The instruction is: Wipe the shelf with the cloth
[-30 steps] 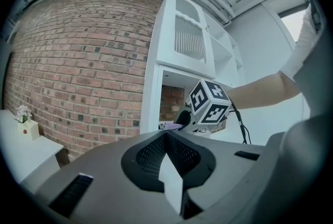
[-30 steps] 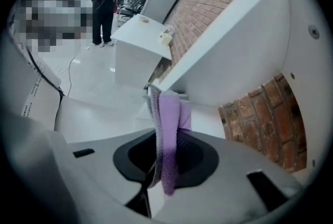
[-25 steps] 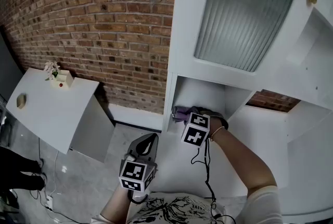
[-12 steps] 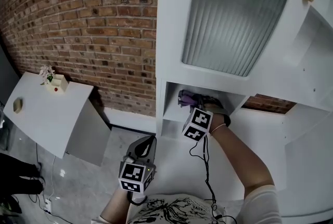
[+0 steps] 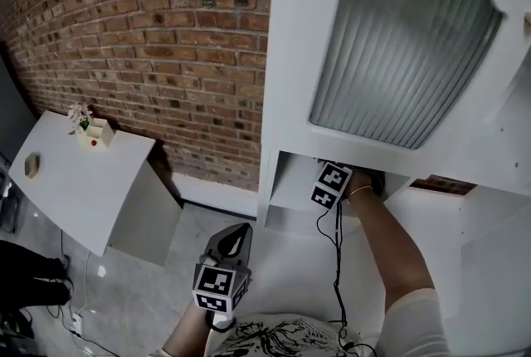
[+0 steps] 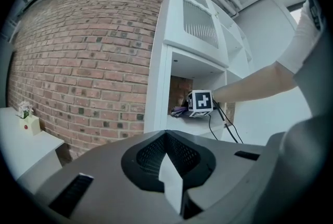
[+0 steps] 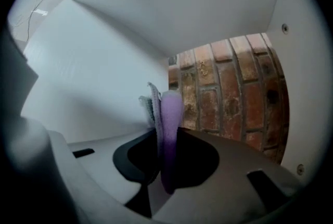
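My right gripper [image 7: 166, 137] is shut on a purple cloth [image 7: 169, 113], which stands up between its jaws with a grey fold beside it. It is inside the open white shelf [image 5: 290, 193] of the cabinet, facing the brick back wall [image 7: 229, 92]. In the head view only its marker cube [image 5: 333, 184] and the forearm show; the cabinet door hides the jaws and cloth. In the left gripper view the cloth [image 6: 179, 111] pokes out left of the cube [image 6: 200, 103]. My left gripper [image 5: 239, 232] hangs low in front of the cabinet, shut and holding nothing.
A ribbed glass door [image 5: 398, 40] hangs above the shelf. A brick wall [image 5: 149, 31] runs to the left. A white side table [image 5: 75, 181] at the left carries a small flower box [image 5: 91, 129]. A cable [image 5: 336, 264] trails from the right gripper.
The right gripper has moved to the right and deeper into the shelf with the cloth, which is now hidden in the head view. The left gripper has stayed in place.
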Tool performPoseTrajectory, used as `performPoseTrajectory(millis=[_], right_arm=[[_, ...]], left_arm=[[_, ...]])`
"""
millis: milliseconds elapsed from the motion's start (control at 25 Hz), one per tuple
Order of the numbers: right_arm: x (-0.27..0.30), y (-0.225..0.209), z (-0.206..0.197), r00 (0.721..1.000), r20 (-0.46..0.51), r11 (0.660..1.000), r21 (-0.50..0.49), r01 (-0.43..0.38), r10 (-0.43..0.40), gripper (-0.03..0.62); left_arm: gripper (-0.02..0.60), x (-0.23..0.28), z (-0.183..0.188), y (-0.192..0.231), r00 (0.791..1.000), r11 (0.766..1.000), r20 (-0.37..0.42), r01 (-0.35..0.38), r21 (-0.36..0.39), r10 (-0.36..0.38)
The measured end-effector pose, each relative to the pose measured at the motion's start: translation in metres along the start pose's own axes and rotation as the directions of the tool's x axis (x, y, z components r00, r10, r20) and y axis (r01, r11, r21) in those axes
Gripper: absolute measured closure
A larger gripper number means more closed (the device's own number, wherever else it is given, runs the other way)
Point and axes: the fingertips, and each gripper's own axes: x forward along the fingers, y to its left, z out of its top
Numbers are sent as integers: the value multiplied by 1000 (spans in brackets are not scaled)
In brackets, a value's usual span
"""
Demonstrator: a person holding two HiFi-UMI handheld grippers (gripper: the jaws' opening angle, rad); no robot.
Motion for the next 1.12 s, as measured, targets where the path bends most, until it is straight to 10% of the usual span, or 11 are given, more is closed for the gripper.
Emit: performPoseTrajectory(millis=[1120], right_arm=[[-54, 63, -28, 975, -72, 978, -12, -210, 208, 514]], left_arm=[[567, -16, -2, -28, 999, 999, -21, 43, 24, -42]])
